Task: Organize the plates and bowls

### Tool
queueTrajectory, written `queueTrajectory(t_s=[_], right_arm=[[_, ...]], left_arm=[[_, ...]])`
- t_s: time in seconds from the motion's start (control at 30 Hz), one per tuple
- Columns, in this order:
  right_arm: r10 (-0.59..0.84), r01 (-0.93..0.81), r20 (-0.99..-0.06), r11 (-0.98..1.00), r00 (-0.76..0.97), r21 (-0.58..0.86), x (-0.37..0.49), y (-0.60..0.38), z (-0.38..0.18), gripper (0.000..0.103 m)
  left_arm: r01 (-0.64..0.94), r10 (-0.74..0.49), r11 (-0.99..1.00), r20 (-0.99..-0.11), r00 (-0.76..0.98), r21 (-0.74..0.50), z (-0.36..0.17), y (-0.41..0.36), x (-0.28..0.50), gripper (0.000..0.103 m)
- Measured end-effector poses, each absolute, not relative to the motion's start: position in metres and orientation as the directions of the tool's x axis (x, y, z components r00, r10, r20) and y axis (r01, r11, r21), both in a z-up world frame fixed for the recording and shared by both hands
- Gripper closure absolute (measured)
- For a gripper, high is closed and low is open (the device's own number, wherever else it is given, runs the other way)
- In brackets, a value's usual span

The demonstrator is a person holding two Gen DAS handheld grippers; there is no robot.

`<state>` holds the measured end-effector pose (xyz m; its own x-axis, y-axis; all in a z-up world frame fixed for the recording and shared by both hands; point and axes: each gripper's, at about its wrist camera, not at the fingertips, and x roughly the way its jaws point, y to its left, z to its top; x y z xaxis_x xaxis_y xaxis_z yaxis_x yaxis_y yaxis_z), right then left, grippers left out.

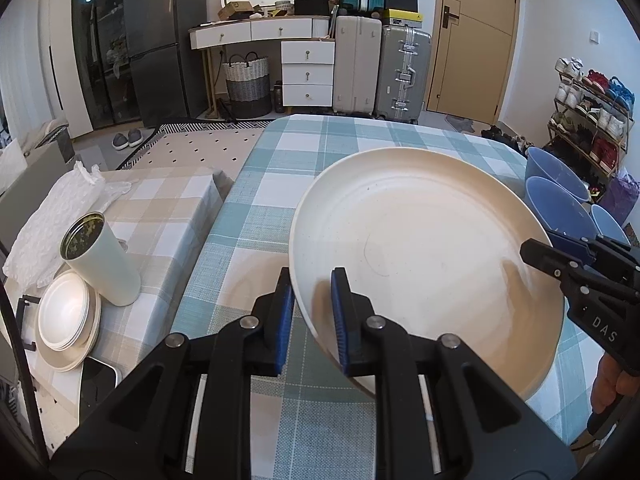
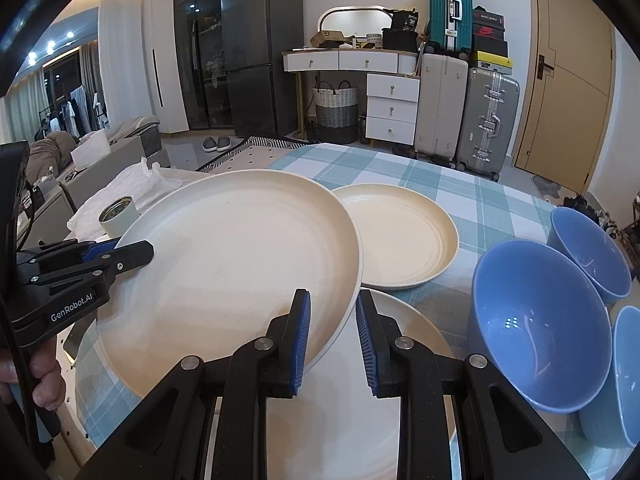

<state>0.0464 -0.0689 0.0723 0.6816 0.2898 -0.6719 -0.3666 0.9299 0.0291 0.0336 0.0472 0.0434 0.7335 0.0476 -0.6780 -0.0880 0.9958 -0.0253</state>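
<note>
A large cream plate hangs tilted above the blue-checked table, held at two sides. My left gripper is shut on its near-left rim. My right gripper pinches the rim at the opposite side. In the right wrist view the same plate fills the left, with my right gripper shut on its near edge and the left gripper on its far-left rim. A second cream plate lies on the table behind, and a white plate lies under my right fingers. Three blue bowls stand to the right.
A lower side table with a beige checked cloth stands to the left. It holds a pale tumbler, a stack of white plates and crumpled plastic wrap. Suitcases, a dresser and a shoe rack line the far wall.
</note>
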Motion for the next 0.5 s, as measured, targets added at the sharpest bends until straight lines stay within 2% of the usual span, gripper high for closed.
queueTrajectory(t_s=[0.5], right_arm=[[0.256, -0.315, -0.669, 0.949, 0.698, 0.034, 0.026, -0.098, 0.07, 0.079]], left_arm=[[-0.028, 0.008, 0.999, -0.677, 0.736, -0.019, 0.034, 0.018, 0.026, 0.087]])
